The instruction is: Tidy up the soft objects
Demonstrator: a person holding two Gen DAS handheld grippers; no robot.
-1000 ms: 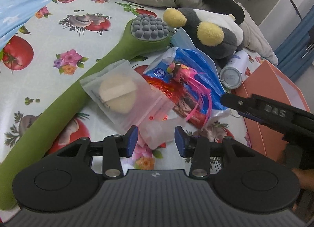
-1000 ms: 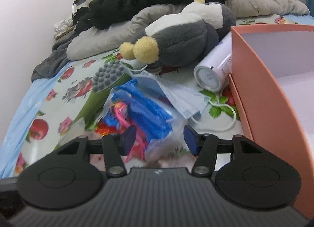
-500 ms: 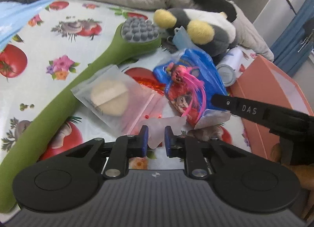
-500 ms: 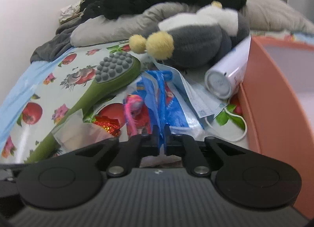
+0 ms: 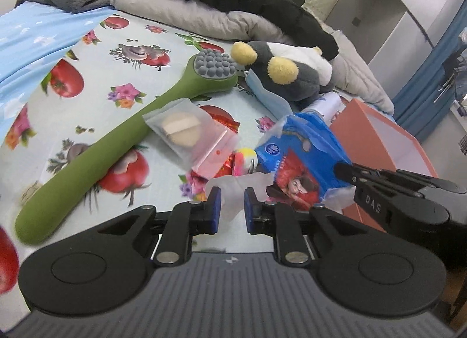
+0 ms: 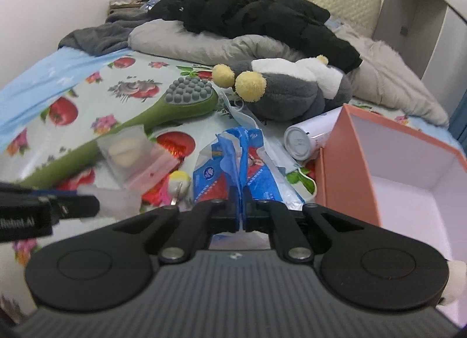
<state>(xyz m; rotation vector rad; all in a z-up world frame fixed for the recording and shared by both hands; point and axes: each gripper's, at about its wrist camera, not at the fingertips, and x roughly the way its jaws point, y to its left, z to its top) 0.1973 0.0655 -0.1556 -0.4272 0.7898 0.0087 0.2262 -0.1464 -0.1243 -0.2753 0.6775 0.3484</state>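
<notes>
Your right gripper is clenched on the edge of the blue plastic bag, its jaws having just closed on it; the bag's thin film is pinched between the pads and the crumpled package stands up from the bedsheet just ahead of the fingers. Your left gripper has also just been closing, and it now grasps a fold of translucent white plastic, with a narrow gap left between the blue pads. From your left wrist view, the blue bag hangs at the tip of the right gripper, beside the open orange box. A clear zip pouch holding a round powder puff lies partly on the handle of the long green massage brush, which stretches diagonally across the sheet. Behind the brush head lies the grey and white plush toy with yellow pompom feet, touching a light blue face mask. A white cylindrical can lies on its side between the plush and the box. A pink and yellow small item sits near the pouch; you cannot tell what it is. A black garment and grey bedding are heaped at the head of the bed.
</notes>
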